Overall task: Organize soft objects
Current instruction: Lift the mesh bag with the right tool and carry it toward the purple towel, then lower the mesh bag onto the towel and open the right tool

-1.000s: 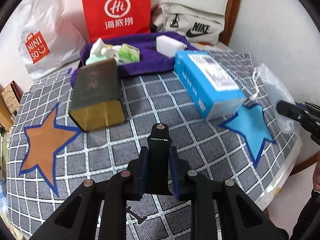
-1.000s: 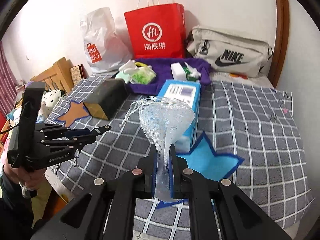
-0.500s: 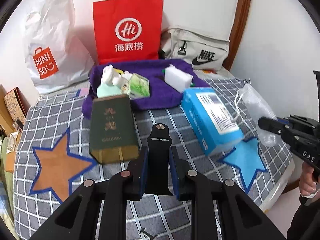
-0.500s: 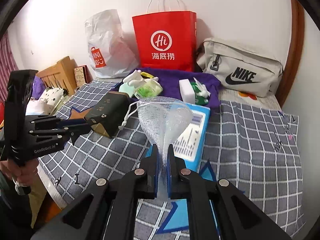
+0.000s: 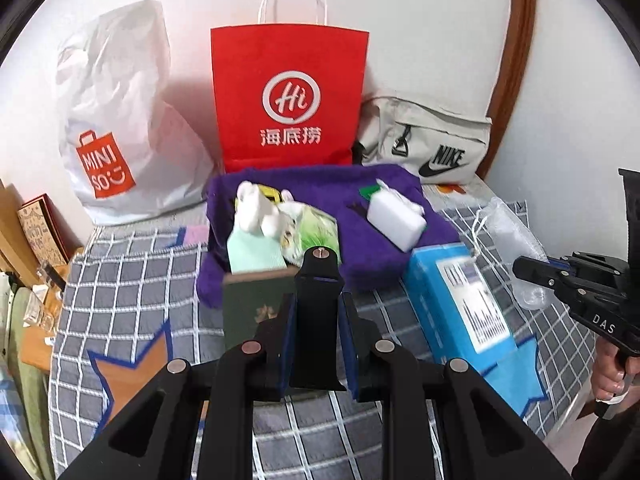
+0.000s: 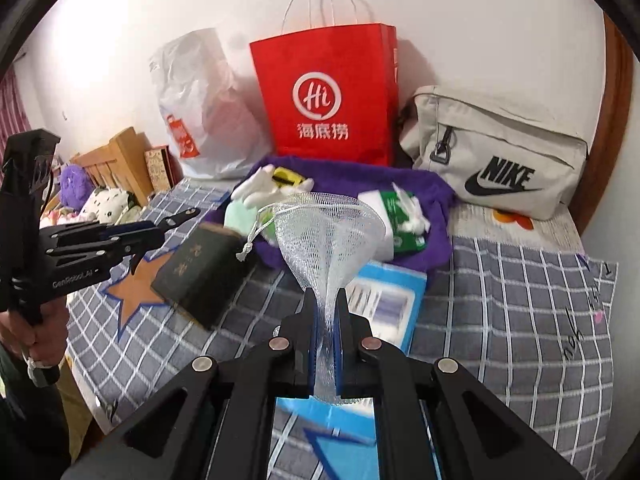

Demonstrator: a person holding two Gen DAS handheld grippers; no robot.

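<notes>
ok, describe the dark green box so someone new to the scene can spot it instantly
Find the red paper bag standing against the wall; a purple towel lies on the checked bedspread in front of it. At the towel's near left edge lies the dark green box, beside the orange star patch. Unlike the bright blue box to its right, it is dark with gold characters.

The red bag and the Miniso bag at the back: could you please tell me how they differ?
The red bag is stiff paper standing upright with sharp edges; the Miniso bag is white, crinkled plastic that slumps. The red bag has white string handles standing above its top; no handles show on the Miniso bag. The red bag carries a white round logo, the Miniso bag an orange one. Both stand against the wall behind the purple cloth.
</notes>
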